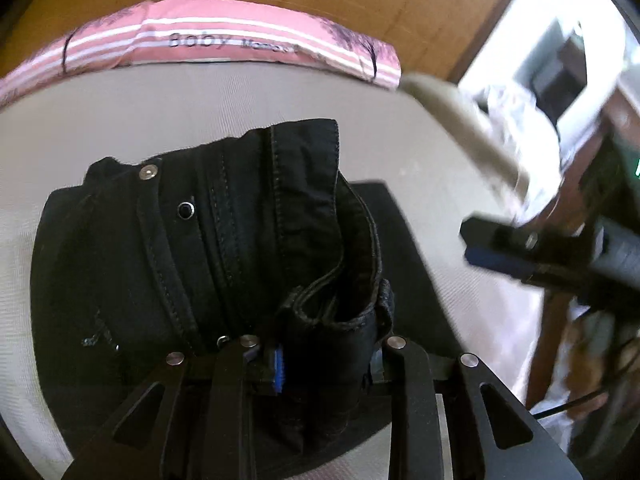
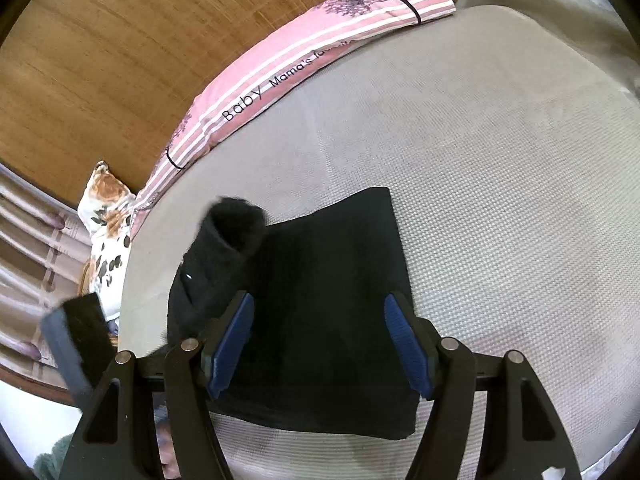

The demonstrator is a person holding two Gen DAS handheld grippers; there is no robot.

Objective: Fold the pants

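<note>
The black pants [image 1: 224, 232] are spread on a grey mattress [image 1: 120, 120]. In the left wrist view, a bunched waistband part with its snap buttons is lifted and clamped between the pads of the left gripper [image 1: 324, 360]. The right gripper [image 2: 320, 344] is held above the flat, folded part of the pants [image 2: 332, 300]; its blue pads [image 2: 404, 344] stand well apart with nothing pressed between them. In the right wrist view, the raised cloth is seen as a blurred roll at the left edge of the folded part. A pink striped pillow [image 2: 280, 80] printed with trees and the word "Baby" lies along the far edge of the mattress, against a wooden wall [image 2: 100, 40].
</note>
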